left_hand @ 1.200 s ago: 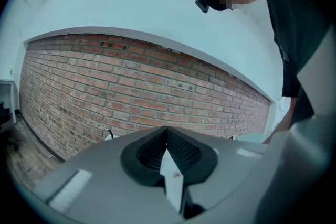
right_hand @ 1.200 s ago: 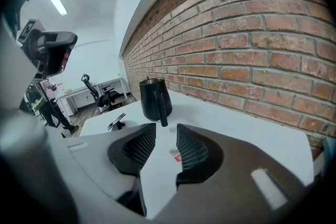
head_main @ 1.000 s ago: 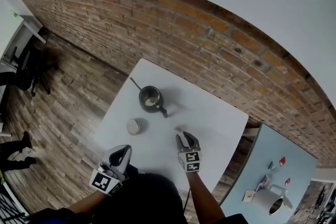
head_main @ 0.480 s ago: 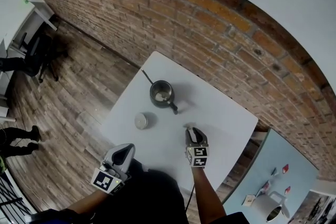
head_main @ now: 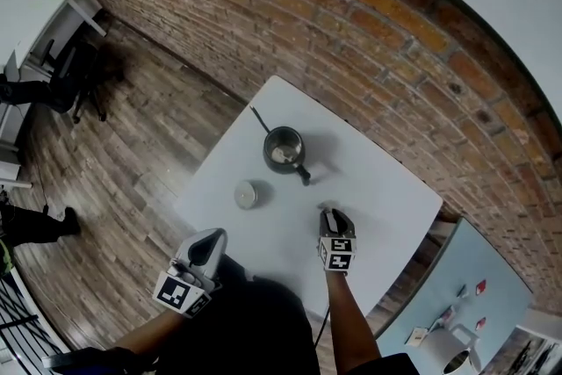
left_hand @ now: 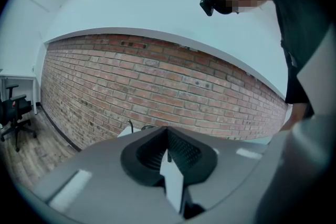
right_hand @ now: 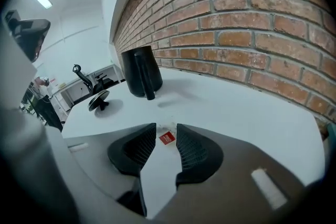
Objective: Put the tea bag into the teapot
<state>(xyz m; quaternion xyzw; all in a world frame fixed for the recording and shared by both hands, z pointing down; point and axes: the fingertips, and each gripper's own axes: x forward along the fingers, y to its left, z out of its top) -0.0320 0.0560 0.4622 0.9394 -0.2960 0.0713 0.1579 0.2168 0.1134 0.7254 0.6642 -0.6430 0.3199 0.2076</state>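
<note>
The right gripper [right_hand: 165, 128], jaws half apart and holding nothing, pointed at the tea bag [right_hand: 167, 137] lying just beyond their gap.

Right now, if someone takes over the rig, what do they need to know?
Left gripper: shut, empty, near the table's corner.
Right gripper: jaws apart, tea bag between them, not gripped.
The tea bag lies on the table; the teapot stands open beyond it, its lid beside it.
Done: lid off.
Left: close on the tea bag, lift it, drop it into the teapot.
</note>
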